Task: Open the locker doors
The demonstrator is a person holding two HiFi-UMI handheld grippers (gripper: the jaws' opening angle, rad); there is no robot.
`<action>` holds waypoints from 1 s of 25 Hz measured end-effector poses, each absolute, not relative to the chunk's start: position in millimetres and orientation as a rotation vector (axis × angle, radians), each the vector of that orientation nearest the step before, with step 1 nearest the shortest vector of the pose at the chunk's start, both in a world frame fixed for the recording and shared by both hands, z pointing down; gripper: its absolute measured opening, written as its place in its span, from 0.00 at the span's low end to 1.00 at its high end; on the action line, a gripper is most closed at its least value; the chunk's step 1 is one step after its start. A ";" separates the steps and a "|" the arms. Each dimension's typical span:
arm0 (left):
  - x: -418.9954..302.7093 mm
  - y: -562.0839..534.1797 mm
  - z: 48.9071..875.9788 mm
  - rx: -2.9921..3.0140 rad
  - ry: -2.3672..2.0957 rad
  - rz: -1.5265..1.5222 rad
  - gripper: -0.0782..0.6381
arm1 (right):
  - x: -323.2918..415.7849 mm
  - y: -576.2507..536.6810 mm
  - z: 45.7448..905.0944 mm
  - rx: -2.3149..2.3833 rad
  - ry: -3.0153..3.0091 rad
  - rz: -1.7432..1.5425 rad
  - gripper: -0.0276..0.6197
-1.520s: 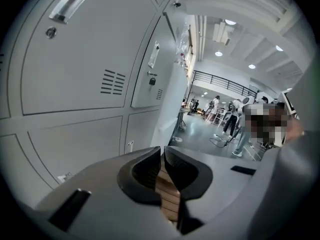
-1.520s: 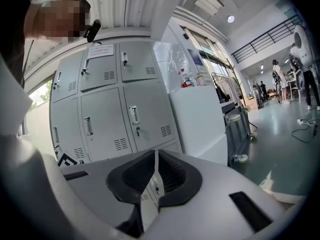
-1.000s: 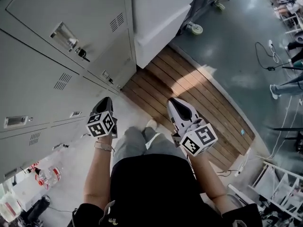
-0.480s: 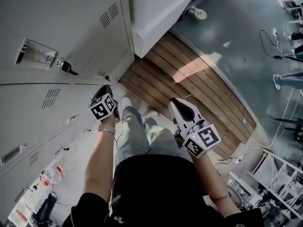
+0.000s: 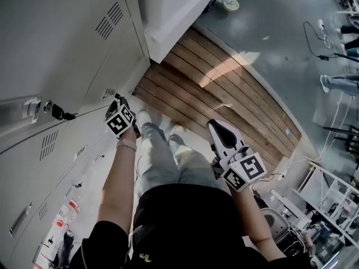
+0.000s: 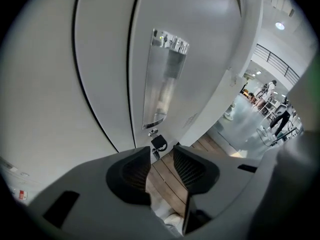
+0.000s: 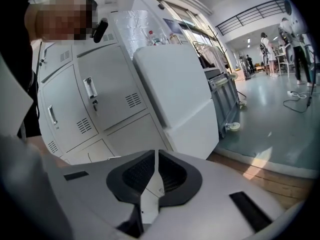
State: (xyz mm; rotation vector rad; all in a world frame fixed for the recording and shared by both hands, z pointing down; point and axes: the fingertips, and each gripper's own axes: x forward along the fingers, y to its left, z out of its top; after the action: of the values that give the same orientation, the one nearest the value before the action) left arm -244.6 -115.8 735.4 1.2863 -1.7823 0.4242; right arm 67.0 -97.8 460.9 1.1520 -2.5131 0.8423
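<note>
A bank of grey locker doors (image 5: pixel 67 43) fills the left of the head view, all closed. One door carries a chrome handle (image 5: pixel 19 110) with a black key tag (image 5: pixel 59 112) beside it. My left gripper (image 5: pixel 118 100) is raised close to the locker face, by a lower door's small lock (image 5: pixel 107 93). In the left gripper view its jaws (image 6: pixel 162 156) are opening with nothing between them, and they point at a chrome handle (image 6: pixel 162 79) and a black key tag (image 6: pixel 159 143). My right gripper (image 5: pixel 215 125) hangs over the wooden floor, away from the lockers, shut and empty (image 7: pixel 156 156).
A white cabinet (image 5: pixel 174 10) stands right of the lockers, with a caster wheel (image 5: pixel 229 3) behind it. Wooden planks (image 5: pixel 224 88) border grey floor with cables (image 5: pixel 320 32). Bottles (image 5: pixel 60 220) lie at lower left. My legs and shoes (image 5: pixel 162 122) are below.
My left gripper has risen and moved in toward the locker face. The view has swung, so the lockers now sit further left. The right gripper has hardly moved.
</note>
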 end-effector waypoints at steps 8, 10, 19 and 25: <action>-255.7 -120.2 752.9 1.189 -1.829 0.418 0.31 | 74.0 -100.1 472.6 1.166 -2.464 0.862 0.12; -256.5 -124.0 754.3 1.191 -1.833 0.425 0.31 | 74.2 -99.2 474.9 1.164 -2.457 0.868 0.12; -241.3 -125.9 764.5 1.268 -1.783 0.525 0.28 | 81.8 -94.9 476.1 1.182 -2.445 0.890 0.12; -215.8 -117.5 764.3 1.329 -1.735 0.555 0.28 | 91.9 -90.8 473.6 1.201 -2.449 0.890 0.12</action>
State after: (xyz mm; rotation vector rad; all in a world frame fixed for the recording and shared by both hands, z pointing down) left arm -215.8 -117.5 764.3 1.3286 -1.7351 0.5549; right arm 91.9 -90.8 473.6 1.2013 -2.4488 0.8898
